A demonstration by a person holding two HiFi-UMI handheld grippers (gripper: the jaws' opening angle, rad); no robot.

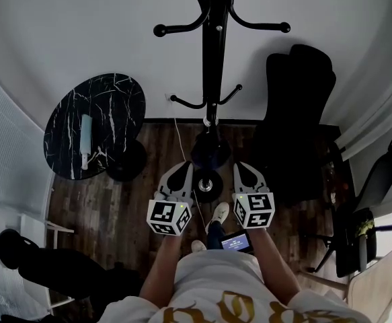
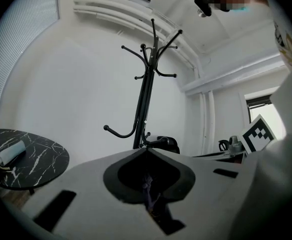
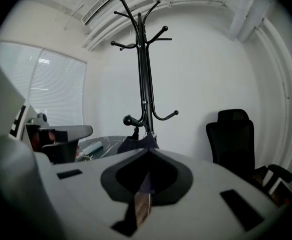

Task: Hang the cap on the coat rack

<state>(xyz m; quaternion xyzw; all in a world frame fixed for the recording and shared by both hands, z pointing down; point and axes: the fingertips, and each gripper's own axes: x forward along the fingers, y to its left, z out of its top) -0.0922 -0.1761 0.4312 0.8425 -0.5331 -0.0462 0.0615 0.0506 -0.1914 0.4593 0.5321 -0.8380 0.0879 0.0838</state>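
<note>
The black coat rack stands straight ahead against the white wall, its hooks bare in the head view. In the right gripper view a dark blue cap-like shape hangs low on the rack's pole, just past my jaw tips. A dark round shape lies between the two grippers in the head view; whether it is the cap is unclear. My left gripper and right gripper are side by side, pointing at the rack. Both are shut with nothing in them.
A black marble round table with a pale blue roll stands at the left. A black office chair is right of the rack, and another chair is further right. The person's shoes rest on the wooden floor.
</note>
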